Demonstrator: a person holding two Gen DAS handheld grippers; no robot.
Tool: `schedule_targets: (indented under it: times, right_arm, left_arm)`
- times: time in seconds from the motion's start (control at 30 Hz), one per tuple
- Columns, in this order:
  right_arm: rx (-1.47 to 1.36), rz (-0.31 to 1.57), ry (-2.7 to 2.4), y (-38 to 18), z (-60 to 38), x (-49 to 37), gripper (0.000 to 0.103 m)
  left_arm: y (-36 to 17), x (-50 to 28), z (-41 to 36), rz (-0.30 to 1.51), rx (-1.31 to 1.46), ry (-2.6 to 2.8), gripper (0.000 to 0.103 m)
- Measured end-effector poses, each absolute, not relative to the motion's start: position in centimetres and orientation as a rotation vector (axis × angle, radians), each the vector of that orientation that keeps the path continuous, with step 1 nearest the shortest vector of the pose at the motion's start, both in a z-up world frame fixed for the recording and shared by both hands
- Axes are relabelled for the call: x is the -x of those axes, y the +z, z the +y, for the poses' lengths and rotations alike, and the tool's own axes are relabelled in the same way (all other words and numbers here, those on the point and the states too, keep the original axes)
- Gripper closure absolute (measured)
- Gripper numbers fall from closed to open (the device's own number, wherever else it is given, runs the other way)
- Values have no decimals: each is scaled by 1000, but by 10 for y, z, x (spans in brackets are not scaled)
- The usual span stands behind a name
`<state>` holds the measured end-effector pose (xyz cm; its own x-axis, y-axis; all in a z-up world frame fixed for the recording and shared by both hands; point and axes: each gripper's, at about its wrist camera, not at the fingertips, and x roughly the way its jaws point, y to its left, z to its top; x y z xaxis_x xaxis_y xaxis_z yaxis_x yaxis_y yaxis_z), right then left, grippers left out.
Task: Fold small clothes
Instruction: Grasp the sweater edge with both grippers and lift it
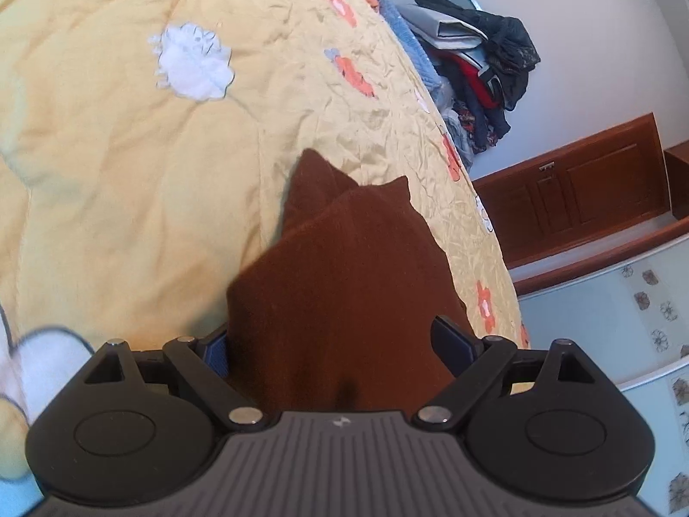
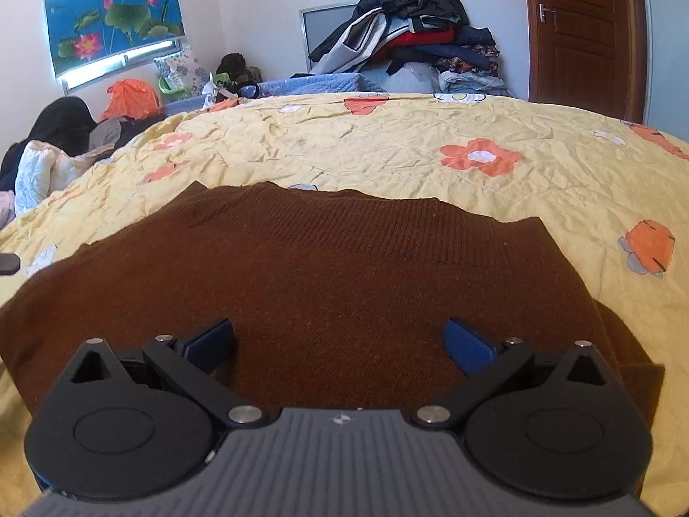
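A brown knitted sweater point(image 2: 344, 267) lies flat on the yellow flowered quilt point(image 2: 387, 146), its ribbed hem toward the far side. My right gripper point(image 2: 342, 342) hovers over the sweater's near part, jaws wide apart, with nothing pinched between the blue pads point(image 2: 471, 347). In the left wrist view the picture is rolled sideways. There the sweater point(image 1: 344, 267) appears as a folded stack with pointed corners, running back between the wide jaws of my left gripper point(image 1: 336, 344). The cloth overlaps the left pad point(image 1: 217, 351); the right one stands clear of it. No squeeze on the cloth shows.
A heap of dark clothes and folded bedding point(image 2: 413, 38) is piled against the far wall. A brown door point(image 2: 581, 30) stands at the right. More clothes and bags point(image 2: 64, 138) lie beyond the quilt's left edge. A white flower patch point(image 1: 193, 62) marks the quilt.
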<state>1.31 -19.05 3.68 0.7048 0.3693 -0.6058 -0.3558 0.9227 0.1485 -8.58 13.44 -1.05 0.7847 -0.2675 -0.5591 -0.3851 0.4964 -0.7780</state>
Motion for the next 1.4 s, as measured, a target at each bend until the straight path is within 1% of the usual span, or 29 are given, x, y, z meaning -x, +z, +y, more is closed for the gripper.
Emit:
schedule_targets:
  times: [0.03, 0.07, 0.1, 0.13, 0.17, 0.2, 0.27, 0.3, 0.43, 0.5, 0.6, 0.67, 0.7, 0.77, 0.83, 0.87, 0.9, 1.03, 1.1, 1.13, 1.17, 1.2, 1.23, 1.27, 1.3, 1.33, 1.4]
  right_arm:
    - [-38, 675, 408, 37, -193, -13, 0]
    - [-55, 672, 413, 37, -195, -13, 0]
    - [-71, 670, 418, 37, -198, -13, 0]
    - [-86, 668, 422, 37, -200, -13, 0]
    - [-98, 666, 425, 37, -201, -13, 0]
    - [-107, 664, 428, 37, -203, -12, 0]
    - [-120, 661, 431, 37, -204, -11, 0]
    - [-124, 660, 433, 37, -204, -11, 0]
    - [-201, 698, 433, 45, -212, -15, 0]
    - [-374, 759, 459, 60, -227, -19, 0]
    - [-685, 776, 665, 78, -255, -28, 0]
    - [-823, 830, 764, 76, -269, -42, 0]
    - [-869, 871, 796, 72, -275, -50, 0]
    - [-909, 950, 808, 58, -283, -60, 0]
    - [-927, 991, 767, 44, -291, -64, 0]
    - [-934, 1006, 742, 37, -295, -64, 4]
    - [-947, 994, 744, 34, -299, -62, 5]
    - [-973, 953, 761, 37, -304, -59, 3]
    - [-965, 961, 743, 36, -302, -67, 5]
    - [-954, 974, 731, 35, -300, -71, 8]
    - [-928, 995, 717, 35, -296, -77, 15]
    - [-888, 1025, 703, 34, -291, -82, 26]
    - [-830, 1061, 686, 33, -282, -86, 33]
    - [-768, 1082, 669, 33, -275, -88, 55]
    - [-709, 1091, 656, 32, -269, -88, 83]
    - [-664, 1096, 648, 30, -266, -88, 86]
    - [-622, 1053, 658, 37, -270, -83, 86]
  left_arm:
    - [-10, 87, 133, 698, 1074, 92, 12]
    - [-9, 87, 132, 701, 1073, 107, 14]
    - [-7, 88, 131, 708, 1064, 125, 29]
    - [-6, 85, 129, 725, 1038, 142, 41]
    - [-6, 81, 128, 757, 998, 165, 66]
    - [-6, 78, 126, 792, 956, 191, 79]
    - [-3, 75, 123, 796, 912, 210, 80]
    - [0, 73, 119, 799, 879, 223, 84]
    - [29, 63, 84, 780, 653, 217, 88]
    - [50, 56, 50, 729, 496, 132, 89]
    - [70, 50, -23, 662, 222, -42, 89]
    - [67, 53, -78, 644, 13, -185, 88]
    - [59, 56, -103, 640, -91, -245, 88]
    - [38, 61, -135, 664, -215, -305, 88]
    - [22, 67, -148, 675, -288, -319, 88]
    - [20, 72, -150, 643, -331, -314, 88]
    - [19, 75, -151, 628, -357, -315, 88]
    - [25, 72, -146, 631, -340, -317, 88]
    - [26, 74, -148, 613, -362, -310, 88]
    - [25, 76, -149, 604, -374, -308, 88]
    - [25, 78, -152, 596, -388, -307, 88]
    - [23, 79, -155, 589, -406, -306, 88]
    - [21, 79, -157, 582, -429, -305, 88]
    - [19, 80, -160, 574, -453, -305, 88]
    - [19, 79, -166, 563, -476, -307, 88]
    - [19, 81, -169, 550, -492, -317, 88]
    - [26, 85, -176, 514, -499, -353, 88]
